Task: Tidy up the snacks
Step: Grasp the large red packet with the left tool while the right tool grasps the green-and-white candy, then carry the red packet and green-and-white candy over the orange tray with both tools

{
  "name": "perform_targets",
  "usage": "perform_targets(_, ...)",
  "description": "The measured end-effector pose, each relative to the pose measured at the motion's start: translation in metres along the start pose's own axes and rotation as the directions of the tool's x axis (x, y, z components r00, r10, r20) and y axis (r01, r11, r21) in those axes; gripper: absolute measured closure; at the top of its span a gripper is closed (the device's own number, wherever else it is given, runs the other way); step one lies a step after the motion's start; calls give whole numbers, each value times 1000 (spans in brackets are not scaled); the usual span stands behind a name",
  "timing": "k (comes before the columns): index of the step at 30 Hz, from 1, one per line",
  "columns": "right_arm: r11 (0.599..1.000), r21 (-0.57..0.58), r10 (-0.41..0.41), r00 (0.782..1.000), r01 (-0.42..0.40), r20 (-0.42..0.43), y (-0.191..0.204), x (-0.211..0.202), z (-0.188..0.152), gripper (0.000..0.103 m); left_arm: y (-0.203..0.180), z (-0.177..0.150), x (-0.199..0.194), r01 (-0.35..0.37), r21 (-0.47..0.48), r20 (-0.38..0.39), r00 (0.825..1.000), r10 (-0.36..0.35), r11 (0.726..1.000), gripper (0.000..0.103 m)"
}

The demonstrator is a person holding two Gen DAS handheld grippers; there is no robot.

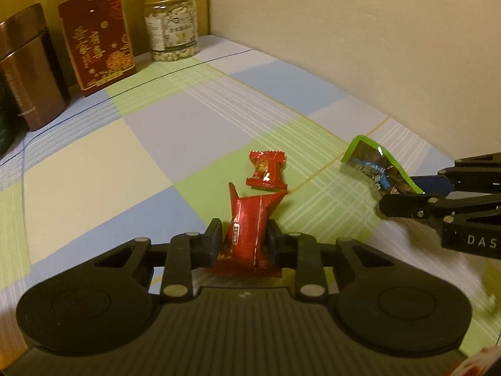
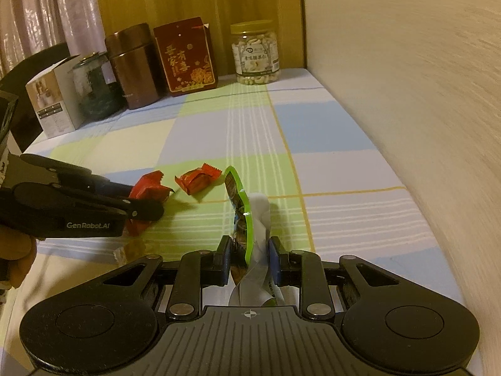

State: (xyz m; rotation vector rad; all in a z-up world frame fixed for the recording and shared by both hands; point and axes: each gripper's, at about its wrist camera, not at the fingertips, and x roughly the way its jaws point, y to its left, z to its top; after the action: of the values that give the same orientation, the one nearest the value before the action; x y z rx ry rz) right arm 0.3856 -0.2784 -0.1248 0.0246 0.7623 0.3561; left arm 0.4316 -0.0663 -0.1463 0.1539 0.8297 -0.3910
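- Step in hand, as judged: both grippers carry a snack at once; sorting is mid-course, with one piece left on the cloth and nothing yet set down in a clear group.
- Left gripper (image 1: 245, 239): fingers pressed in on a red snack packet (image 1: 250, 235), lower centre of the left wrist view. The packet stands upright between the pads, its crimped upper end rising above the fingertips and its lower end hanging behind them.
- Right gripper (image 2: 249, 252): fingers pinching a green-edged snack pouch (image 2: 242, 216), lower centre of the right wrist view. The pouch stands on edge between the pads, and most of it projects forward past the tips.
- Loose red candy packet (image 1: 266, 170): lies flat on the checked tablecloth (image 1: 156, 144), centre of the left view, just beyond the tip of the held red packet; whether the two touch cannot be told.
- Back row, upper left of the frame: cashew jar (image 1: 170, 26), red gift box (image 1: 97, 40), brown metal canister (image 1: 26, 62); further left in the right view, a dark glass jar (image 2: 95, 86) and a white carton (image 2: 54, 100).
- Next move, as judged: each packet needs a set-down spot with its like, probably red beside red. The thin wrappers may crumple or cling to the pads on release, so the jaws should part low over the cloth.
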Motion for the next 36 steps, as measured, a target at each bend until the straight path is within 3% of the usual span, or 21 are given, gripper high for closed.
perform_targets(10,1000,19,6,1000,-6,6,9,-23,4,78,1,-15,-62,-52,-124,8,999,53,991,77)
perform_targets(19,999,40,23,1000,-24,14,50,-77,3,78,-17,-44,-143,-71,-213,37,996,80,975,77)
perform_targets(36,991,103,82,996,-84,26,122,-179,-35,78,-43,-112,-273,-115,-319,74,987,146,941,77)
